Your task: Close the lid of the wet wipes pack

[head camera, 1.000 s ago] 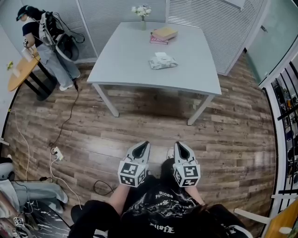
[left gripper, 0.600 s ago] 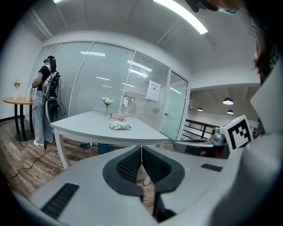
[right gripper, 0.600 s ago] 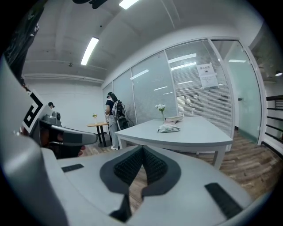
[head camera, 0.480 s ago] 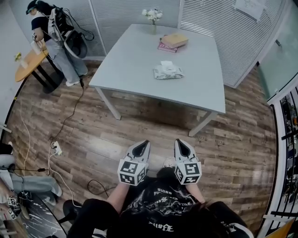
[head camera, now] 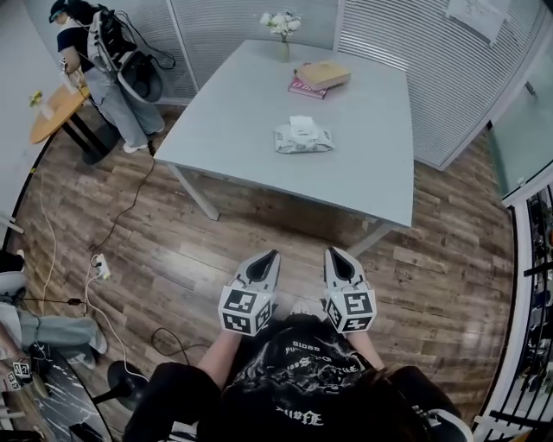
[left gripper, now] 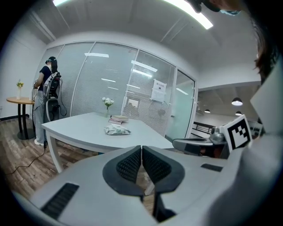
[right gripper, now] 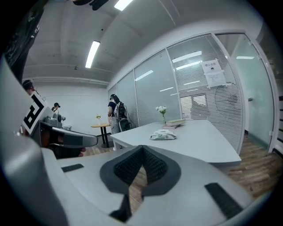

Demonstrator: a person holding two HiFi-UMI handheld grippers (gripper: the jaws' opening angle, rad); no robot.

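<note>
The wet wipes pack (head camera: 302, 138) lies on the grey table (head camera: 251, 112), its white lid flap standing up; it also shows small in the left gripper view (left gripper: 117, 130) and the right gripper view (right gripper: 163, 135). My left gripper (head camera: 270, 258) and right gripper (head camera: 335, 255) hang side by side over the wooden floor, well short of the table's near edge. Both are shut with nothing between the jaws, as the left gripper view (left gripper: 141, 148) and right gripper view (right gripper: 142, 149) show.
A stack of books (head camera: 321, 78) and a vase of white flowers (head camera: 283, 26) stand at the table's far end. A person with a backpack (head camera: 99, 52) stands by a round wooden table (head camera: 54, 112) at the left. Cables and a power strip (head camera: 97, 269) lie on the floor.
The table and pack have drawn nearer and shifted in the head view as I walk toward them. Both grippers stay shut and side by side.
</note>
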